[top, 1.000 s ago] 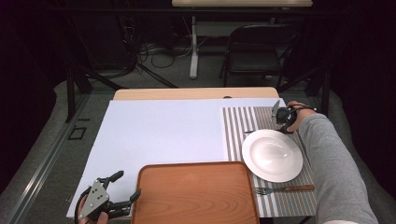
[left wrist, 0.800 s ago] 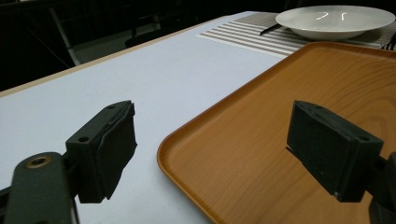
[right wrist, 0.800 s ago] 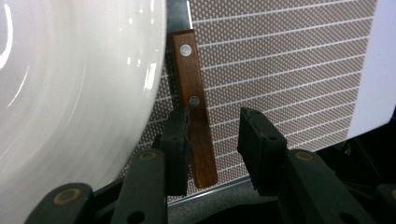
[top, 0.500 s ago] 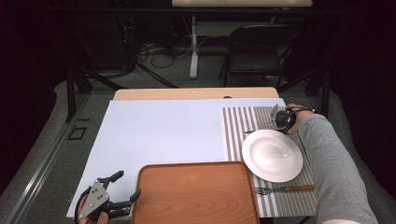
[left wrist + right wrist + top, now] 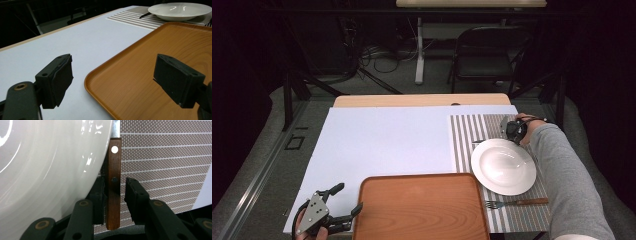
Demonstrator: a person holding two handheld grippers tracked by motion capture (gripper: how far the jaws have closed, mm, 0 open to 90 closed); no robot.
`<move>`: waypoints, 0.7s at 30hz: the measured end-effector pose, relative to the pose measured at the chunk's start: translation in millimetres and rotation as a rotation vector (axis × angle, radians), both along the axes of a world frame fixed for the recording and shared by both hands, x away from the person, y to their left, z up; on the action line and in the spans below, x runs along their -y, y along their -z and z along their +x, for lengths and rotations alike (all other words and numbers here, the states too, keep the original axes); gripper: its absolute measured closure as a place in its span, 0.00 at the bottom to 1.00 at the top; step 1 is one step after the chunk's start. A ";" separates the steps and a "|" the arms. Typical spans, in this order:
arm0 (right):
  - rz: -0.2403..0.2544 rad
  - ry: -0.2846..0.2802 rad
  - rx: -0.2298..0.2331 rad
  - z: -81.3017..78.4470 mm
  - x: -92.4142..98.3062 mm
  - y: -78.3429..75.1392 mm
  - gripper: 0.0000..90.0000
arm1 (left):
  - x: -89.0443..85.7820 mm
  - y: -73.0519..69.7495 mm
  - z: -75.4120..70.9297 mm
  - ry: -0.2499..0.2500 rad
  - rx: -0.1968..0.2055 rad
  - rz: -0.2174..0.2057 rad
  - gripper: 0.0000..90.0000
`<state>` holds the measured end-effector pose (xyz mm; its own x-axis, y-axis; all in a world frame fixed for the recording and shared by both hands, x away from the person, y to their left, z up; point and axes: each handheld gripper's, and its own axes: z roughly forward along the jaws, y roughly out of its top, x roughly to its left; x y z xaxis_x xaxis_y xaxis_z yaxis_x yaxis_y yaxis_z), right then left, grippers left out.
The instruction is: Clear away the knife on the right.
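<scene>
A knife with a brown wooden handle (image 5: 114,160) lies on the striped placemat (image 5: 162,157), tucked against the far rim of the white plate (image 5: 50,170). My right gripper (image 5: 115,183) straddles that handle; its jaws have just been closing on it. The left pad sits against the wood and a thin gap shows at the right pad. From above, the right gripper (image 5: 512,131) is just beyond the plate (image 5: 503,166). My left gripper (image 5: 348,197) rests open at the near left corner of the orange wooden tray (image 5: 422,207), nothing between its fingers (image 5: 57,80).
A fork (image 5: 516,202) lies on the placemat (image 5: 467,135) in front of the plate. A white sheet (image 5: 387,140) covers the table's left and middle. Beyond the table stand a folding chair (image 5: 489,55) and cables on the floor.
The right hand has shifted slightly toward the plate's far rim. The left gripper has stayed where it was.
</scene>
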<state>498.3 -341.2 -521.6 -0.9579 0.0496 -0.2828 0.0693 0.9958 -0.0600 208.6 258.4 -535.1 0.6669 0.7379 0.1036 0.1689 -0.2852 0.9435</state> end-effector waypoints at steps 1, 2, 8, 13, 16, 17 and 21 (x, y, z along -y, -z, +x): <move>0.002 -0.025 0.003 1.6 -0.1 1.2 0.77 | 0.0 0.0 0.0 0.000 0.000 0.000 0.17; -0.005 -0.025 -0.004 2.0 -0.4 2.0 0.78 | 0.3 0.2 -0.1 -0.001 -0.003 -0.003 0.17; -0.001 -0.027 -0.008 2.3 -0.4 2.9 0.79 | 0.0 0.2 0.1 -0.001 -0.004 -0.002 0.17; -0.006 -0.036 -0.013 2.9 -0.7 3.0 0.80 | 0.1 0.1 0.1 0.000 -0.002 0.000 0.17; 0.006 -0.039 -0.008 2.0 -0.6 4.6 0.81 | 0.3 0.2 0.0 0.001 -0.002 0.001 0.17; -0.001 -0.042 -0.013 2.1 -0.7 4.2 0.82 | 0.3 0.2 0.0 0.003 -0.002 0.000 0.17; -0.022 -0.055 -0.024 2.6 -1.5 2.8 0.83 | 0.5 0.2 -0.1 0.004 -0.003 0.001 0.17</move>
<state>500.9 -339.7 -524.4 -0.9655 -0.0097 -0.2604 0.0125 0.9964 -0.0834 208.5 257.9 -535.3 0.6699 0.7354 0.1022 0.1708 -0.2867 0.9427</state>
